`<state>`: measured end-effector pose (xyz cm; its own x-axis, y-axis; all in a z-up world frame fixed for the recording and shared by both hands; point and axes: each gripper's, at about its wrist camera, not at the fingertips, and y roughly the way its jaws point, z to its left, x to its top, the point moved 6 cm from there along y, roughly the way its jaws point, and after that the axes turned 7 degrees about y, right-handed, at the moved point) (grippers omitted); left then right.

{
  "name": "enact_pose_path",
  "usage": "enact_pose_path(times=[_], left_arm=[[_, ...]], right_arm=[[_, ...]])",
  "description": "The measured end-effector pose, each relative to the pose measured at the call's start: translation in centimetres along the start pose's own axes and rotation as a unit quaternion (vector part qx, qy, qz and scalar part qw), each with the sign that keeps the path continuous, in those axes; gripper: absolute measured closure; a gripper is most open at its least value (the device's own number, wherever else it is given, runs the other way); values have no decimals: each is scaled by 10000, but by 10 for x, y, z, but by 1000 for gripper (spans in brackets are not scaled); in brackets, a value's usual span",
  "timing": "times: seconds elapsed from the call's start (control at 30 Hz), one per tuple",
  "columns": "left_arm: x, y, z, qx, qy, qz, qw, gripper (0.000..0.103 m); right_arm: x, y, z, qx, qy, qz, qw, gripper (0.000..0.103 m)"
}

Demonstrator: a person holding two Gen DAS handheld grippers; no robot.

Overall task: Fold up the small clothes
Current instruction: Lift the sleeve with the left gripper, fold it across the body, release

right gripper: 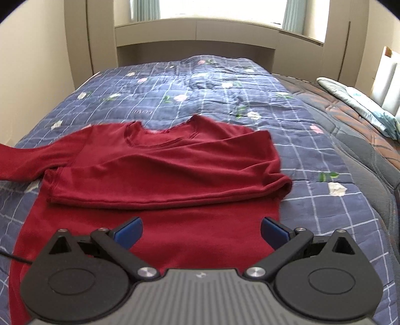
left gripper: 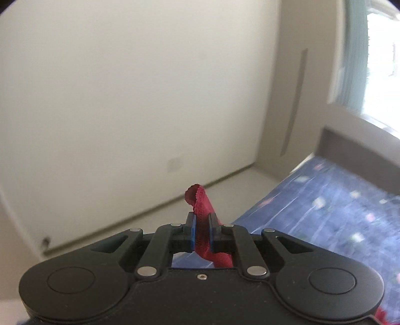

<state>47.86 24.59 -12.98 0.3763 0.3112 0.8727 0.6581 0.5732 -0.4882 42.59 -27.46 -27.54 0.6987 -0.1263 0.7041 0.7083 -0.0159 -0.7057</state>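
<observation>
A dark red long-sleeved shirt (right gripper: 175, 160) lies flat on the blue checked quilt (right gripper: 205, 85). Its right sleeve is folded across the chest. Its left sleeve (right gripper: 22, 160) stretches off to the left, out of the right wrist view. My left gripper (left gripper: 202, 225) is shut on the end of the red sleeve (left gripper: 200, 207), which sticks up between the blue pads, lifted above the bed. My right gripper (right gripper: 202, 231) is open and empty, hovering over the shirt's lower body.
The bed (right gripper: 362, 160) fills the room ahead, with a folded patterned cloth (right gripper: 360, 105) at its right side. A beige wall (left gripper: 125, 87) and floor edge face the left gripper. A window (right gripper: 220, 10) and a headboard niche are at the far end.
</observation>
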Motion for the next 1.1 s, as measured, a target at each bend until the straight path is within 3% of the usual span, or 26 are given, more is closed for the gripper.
enact_pose_path(times=[0.17,0.4,0.53,0.77,0.97,1.1], left_arm=[[27,-32,-69,-845,323,-422,9950,93],[3,-89,-184,-1993,943,-656,9732,93],[-33,-115,-248,-2698,1154,-326,9554,93],[-135,-137,-335,-3350,1865,542,9220,93],[-200,-137,-354,-3482,2030,1151,9079,93],[-217,-139,-365,-3571,2126,1407,8986,90]], right_arm=[[5,-4,-18,-19,113,-99,9999,0],[11,-7,-48,-142,237,-220,9994,0],[10,-6,-68,-309,135,-224,9992,0],[5,-5,-103,-553,233,-157,9981,0],[-2,-5,-121,-659,211,-83,9976,0],[-6,-5,-126,-687,257,-44,9973,0]])
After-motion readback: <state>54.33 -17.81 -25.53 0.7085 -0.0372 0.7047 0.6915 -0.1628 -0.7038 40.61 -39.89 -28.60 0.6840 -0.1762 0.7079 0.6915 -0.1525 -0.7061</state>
